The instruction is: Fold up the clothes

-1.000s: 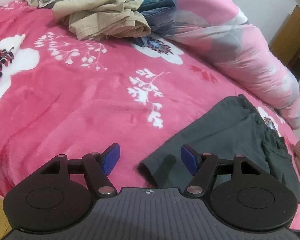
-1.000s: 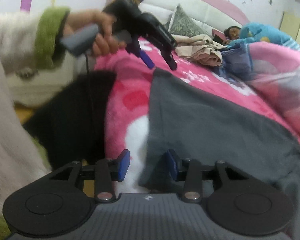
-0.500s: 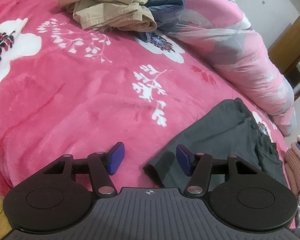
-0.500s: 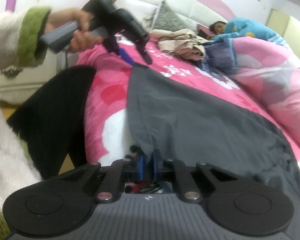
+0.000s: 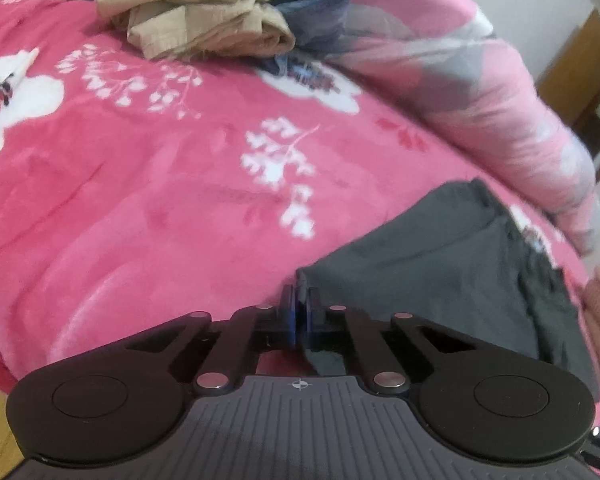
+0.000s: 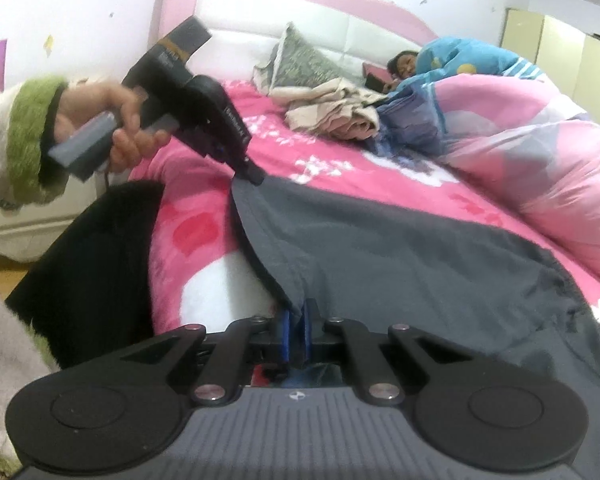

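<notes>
A dark grey garment (image 5: 440,264) lies spread on the pink flowered blanket (image 5: 160,184). In the left wrist view my left gripper (image 5: 299,308) is closing its blue pads onto the garment's near corner, and the cloth is pinched between them. In the right wrist view my right gripper (image 6: 296,332) is closing on another edge of the same garment (image 6: 380,248), with a fold of cloth caught between its pads. That view also shows the left gripper (image 6: 256,176) gripping the far corner, held by a hand (image 6: 112,120) in a green-cuffed sleeve.
A beige clothes pile (image 5: 208,28) and blue garments sit at the bed's far end. A rolled pink quilt (image 5: 460,92) runs along the right side. A patterned pillow (image 6: 300,60) leans on the headboard, and a person (image 6: 404,64) lies under a blue cover. A black-clad leg (image 6: 88,264) stands at the bedside.
Both grippers went from open to shut on the grey garment's edge, the right one first and the left one last. The right gripper has lifted its edge slightly.
</notes>
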